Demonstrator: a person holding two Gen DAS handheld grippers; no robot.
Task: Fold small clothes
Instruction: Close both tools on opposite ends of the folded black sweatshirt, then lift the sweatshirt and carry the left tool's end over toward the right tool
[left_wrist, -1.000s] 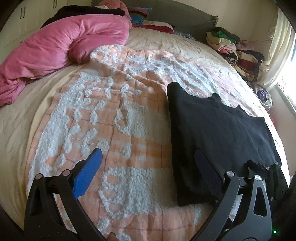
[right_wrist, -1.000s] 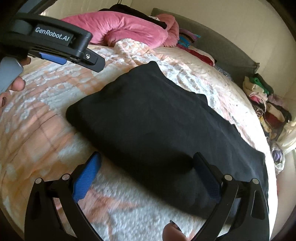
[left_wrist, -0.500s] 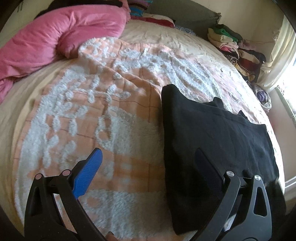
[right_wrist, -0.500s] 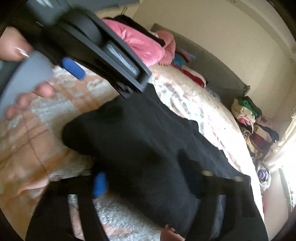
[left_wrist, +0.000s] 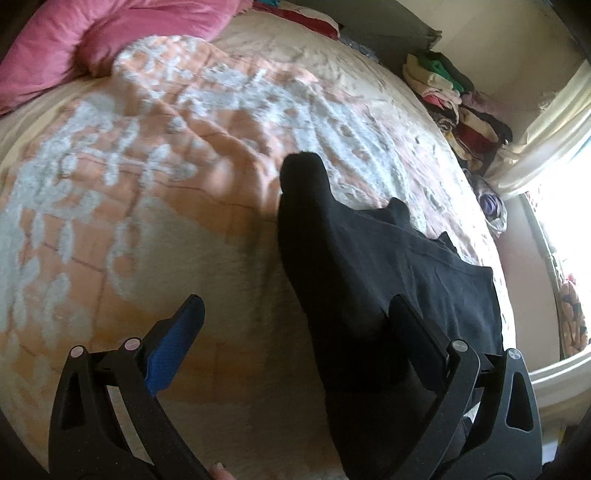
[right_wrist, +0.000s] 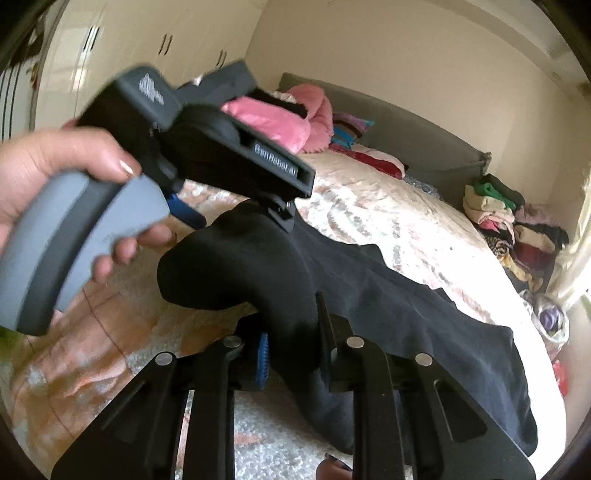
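R gripper (right_wrist: 291, 350): jaws have just been closing and now pinch a bunched fold of the black garment (right_wrist: 369, 295) at its near edge; cloth sits between the pads, blue pad edge just visible on the left of the fold. The pinched part stands up off the bed, rest trails away flat.

L gripper (left_wrist: 295, 325): jaws wide apart, nothing clamped. Blue finger (left_wrist: 177, 343) over bare blanket, the other finger over the garment's near-left edge; can't tell if it touches the cloth. In the R view the L gripper's body is up close, held by a hand (right_wrist: 48, 173) on its grey grip, above the garment's left end.

Garment lies on the peach-and-white blanket (left_wrist: 129, 184) covering the bed, on its right half. Long axis runs from the near-left raised hump to the far-right, toward the window side.

No containers as such. Pink duvet (left_wrist: 92, 40) heaped at the head end; pile of folded clothes (right_wrist: 509, 221) stacked beside the bed's far-right corner.
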